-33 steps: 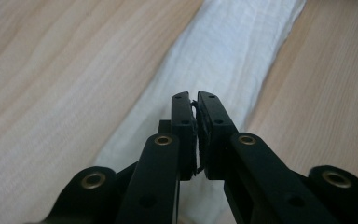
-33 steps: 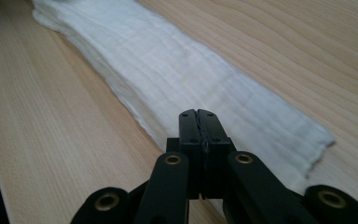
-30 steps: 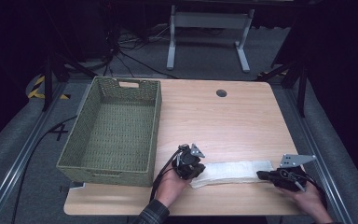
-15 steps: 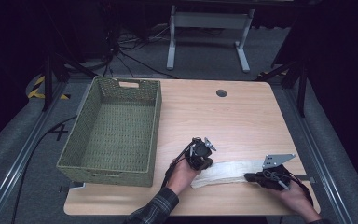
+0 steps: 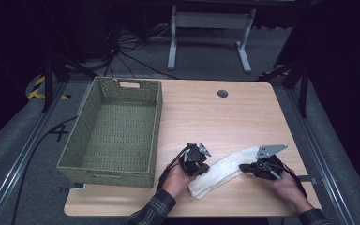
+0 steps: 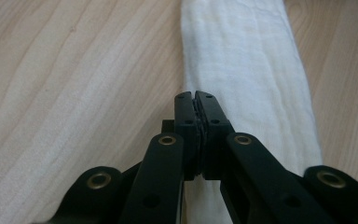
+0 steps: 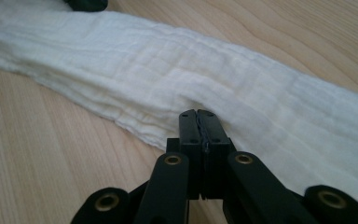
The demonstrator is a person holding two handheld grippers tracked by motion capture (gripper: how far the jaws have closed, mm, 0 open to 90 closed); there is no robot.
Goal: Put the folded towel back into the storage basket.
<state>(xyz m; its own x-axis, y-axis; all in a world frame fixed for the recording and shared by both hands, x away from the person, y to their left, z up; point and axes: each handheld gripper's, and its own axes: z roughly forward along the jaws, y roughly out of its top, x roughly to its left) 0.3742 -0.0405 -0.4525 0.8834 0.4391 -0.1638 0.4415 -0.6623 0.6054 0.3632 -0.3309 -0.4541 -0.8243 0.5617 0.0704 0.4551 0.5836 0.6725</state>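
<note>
A long folded white cloth (image 5: 225,169) lies slanted on the wooden table (image 5: 215,117) near its front edge. My left gripper (image 5: 205,168) is at the cloth's near-left end. Its jaws are shut, and the tips rest over the cloth's (image 6: 247,60) edge with no fabric visible between them, as the left gripper (image 6: 195,95) view shows. My right gripper (image 5: 242,167) is at the cloth's right part. Its jaws are shut, and in the right gripper (image 7: 197,113) view the cloth (image 7: 168,74) puckers at the tips, pinched there.
A green woven basket (image 5: 154,126) stands on the table's left half, close to my left hand. A round cable hole (image 5: 222,93) sits near the table's far edge. A metal stand (image 5: 211,21) is on the floor beyond.
My right gripper has moved left, and the cloth's right end came with it, so the cloth lies shorter and more slanted. My left gripper has barely shifted.
</note>
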